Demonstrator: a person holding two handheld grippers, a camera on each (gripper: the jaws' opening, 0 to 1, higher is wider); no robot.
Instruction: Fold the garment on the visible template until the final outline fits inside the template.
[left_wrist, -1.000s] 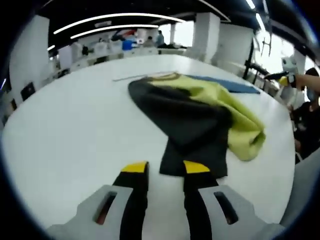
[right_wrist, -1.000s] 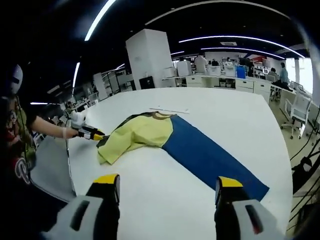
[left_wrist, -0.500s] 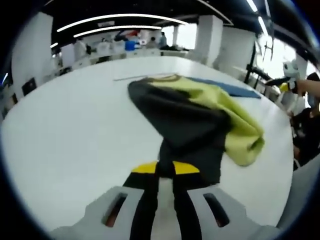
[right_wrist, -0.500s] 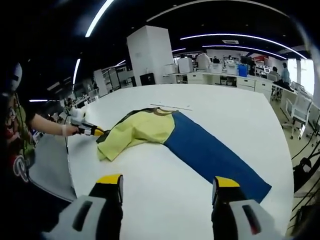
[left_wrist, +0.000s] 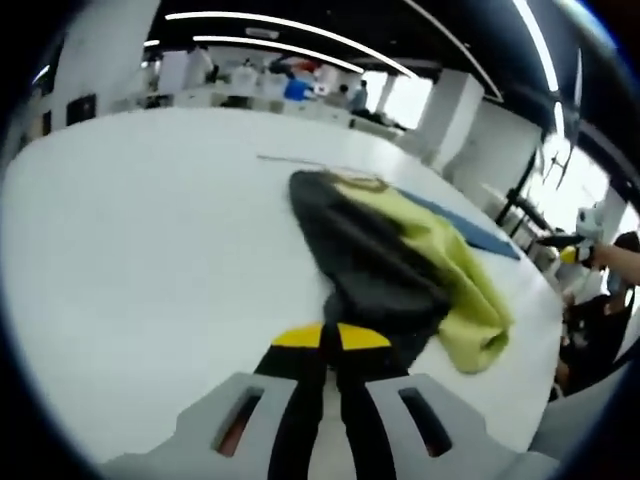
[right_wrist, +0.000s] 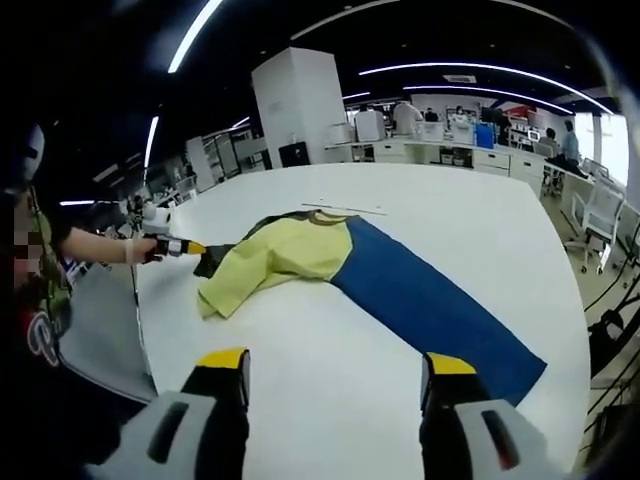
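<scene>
A garment with black, yellow-green and blue parts lies on a white table. My left gripper is shut on the near edge of the black part. In the right gripper view the yellow-green part lies bunched over the long blue part, and the left gripper holds the black edge at the garment's left end. My right gripper hovers open over bare table, short of the garment, with nothing between its fingers.
A thin pale strip lies on the table just beyond the collar. The table's edge runs close on the left, with a person's arm over it. Desks, a white pillar and a chair stand behind.
My left gripper went from open to shut on the black edge and has raised it slightly. The left view has swung. The right gripper has barely moved and stays open.
</scene>
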